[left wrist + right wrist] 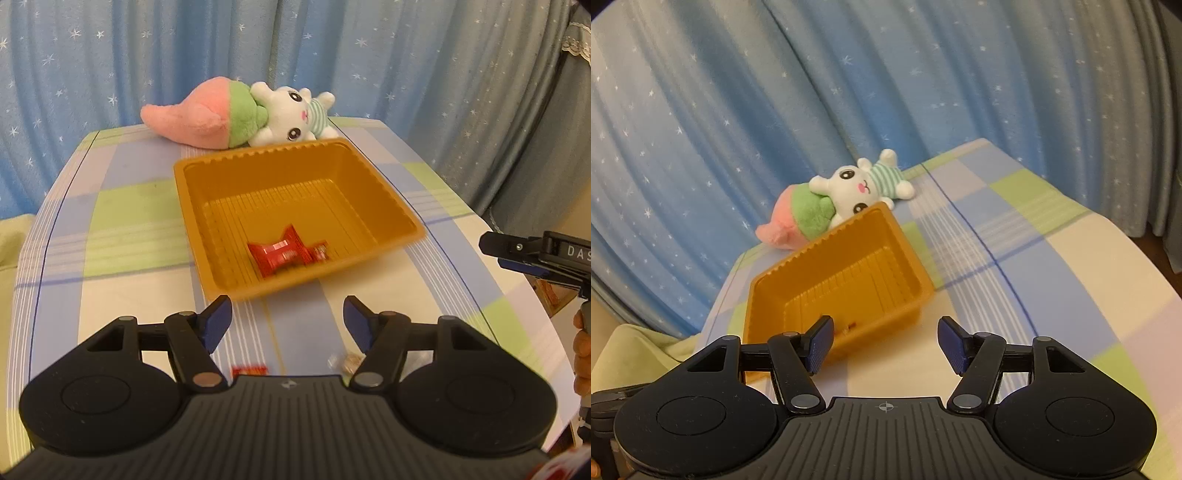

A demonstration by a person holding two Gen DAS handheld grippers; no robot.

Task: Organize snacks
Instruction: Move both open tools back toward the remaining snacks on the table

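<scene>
Your left gripper point(287, 322) spreads wide at the bottom of the frame, holding nothing. Your right gripper point(885, 345) gapes wide too, empty. The red snack packet point(282, 253) lies mid-frame in the orange tray point(207, 225), near its front wall.

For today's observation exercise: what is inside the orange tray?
In the left wrist view, the orange tray holds red snack packets near its front corner; how many is unclear. In the right wrist view, the tray's near wall and the right gripper hide most of them.
</scene>
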